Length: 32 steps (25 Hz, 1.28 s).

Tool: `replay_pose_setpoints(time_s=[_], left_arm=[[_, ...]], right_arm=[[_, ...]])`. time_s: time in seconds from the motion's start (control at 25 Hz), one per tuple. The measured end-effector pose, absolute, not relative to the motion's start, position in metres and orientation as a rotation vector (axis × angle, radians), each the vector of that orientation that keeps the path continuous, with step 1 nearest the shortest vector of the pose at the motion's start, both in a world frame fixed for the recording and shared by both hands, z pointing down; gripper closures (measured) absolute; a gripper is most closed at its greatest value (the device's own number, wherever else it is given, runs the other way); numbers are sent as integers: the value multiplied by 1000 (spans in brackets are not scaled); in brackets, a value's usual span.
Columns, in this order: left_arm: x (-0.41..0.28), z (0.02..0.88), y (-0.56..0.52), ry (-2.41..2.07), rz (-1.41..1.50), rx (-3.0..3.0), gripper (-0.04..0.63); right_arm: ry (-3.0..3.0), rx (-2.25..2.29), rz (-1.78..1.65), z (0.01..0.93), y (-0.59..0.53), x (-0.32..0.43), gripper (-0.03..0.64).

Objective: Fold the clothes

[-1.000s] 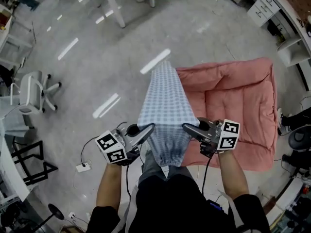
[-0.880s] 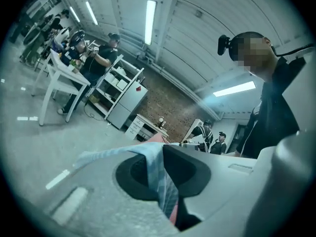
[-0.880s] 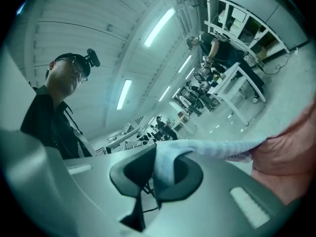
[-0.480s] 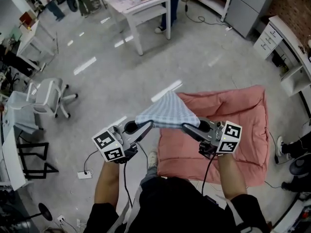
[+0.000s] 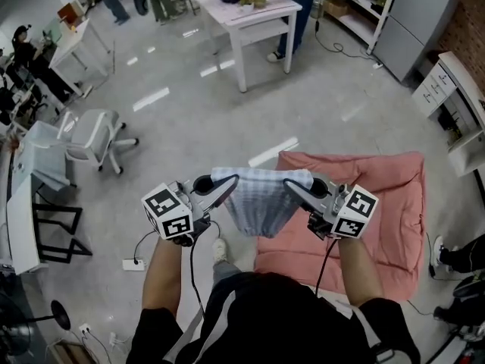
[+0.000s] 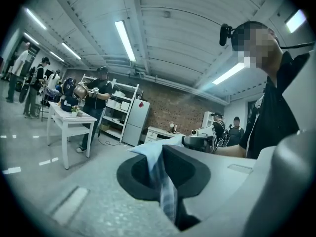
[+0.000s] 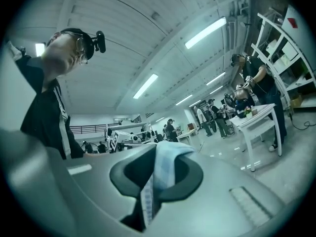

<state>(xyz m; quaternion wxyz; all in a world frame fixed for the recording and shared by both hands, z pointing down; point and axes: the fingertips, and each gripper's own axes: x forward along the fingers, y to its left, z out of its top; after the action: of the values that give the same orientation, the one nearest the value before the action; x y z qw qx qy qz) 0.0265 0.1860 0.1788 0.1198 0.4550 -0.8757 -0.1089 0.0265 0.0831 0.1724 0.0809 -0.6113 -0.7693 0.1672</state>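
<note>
Cloth: blue-check cloth (image 5: pixel 261 207) held in the air between the two grippers. Its top edge is stretched across and the rest sags below in a short pouch.
Cloth, place: in front of the person's chest. In the head view its right part overlaps the left edge of the mat.
Cloth vs. earlier: a second ago it reached far forward as a long strip narrowing to a far end. Half a second ago it was a flat triangle. Now it is short and bunched, with no far end showing.
Left gripper (image 5: pixel 229 183): jaws closed tight on one top corner of the cloth. In its own view (image 6: pixel 163 174) a fold of check fabric is pinched between them.
Right gripper (image 5: pixel 292 187): jaws likewise clamped on the other top corner, and fabric runs down between them (image 7: pixel 150 181).
Grippers vs. earlier: both grips unchanged, and the spacing is about the same.
Mat (image 5: pixel 379 203): pink, quilted, on the floor to the right.
Room vs. earlier: more of it now shows, including a white table (image 5: pixel 254 10) with people standing by it and a chair (image 5: pixel 91 131) at left.
</note>
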Motion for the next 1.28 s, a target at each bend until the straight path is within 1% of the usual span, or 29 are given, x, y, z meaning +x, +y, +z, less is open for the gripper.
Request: replay_pose_setpoints(time_s=[0.24,0.56,0.68,0.92,1.28], left_arm=[[22,208,246,-2479,-247,1437,566],[-15,219,334,-2287,-138,1689,568],[-30,213,351,-2237,-149,1756,569],[-47,206,337,-2161,-154,1889,571],[-87,217,263,-2038,-158,2006,571]], right_arm=[[-2408,-1663,451,196,142,27,593],[-2658,-1290,519,214,230,9,592],[-2708,-1201,541,211,249,2,592],[-2818,-1077,495,201,239,-1,592],[-2920,-867,371,212,169,-33,594]])
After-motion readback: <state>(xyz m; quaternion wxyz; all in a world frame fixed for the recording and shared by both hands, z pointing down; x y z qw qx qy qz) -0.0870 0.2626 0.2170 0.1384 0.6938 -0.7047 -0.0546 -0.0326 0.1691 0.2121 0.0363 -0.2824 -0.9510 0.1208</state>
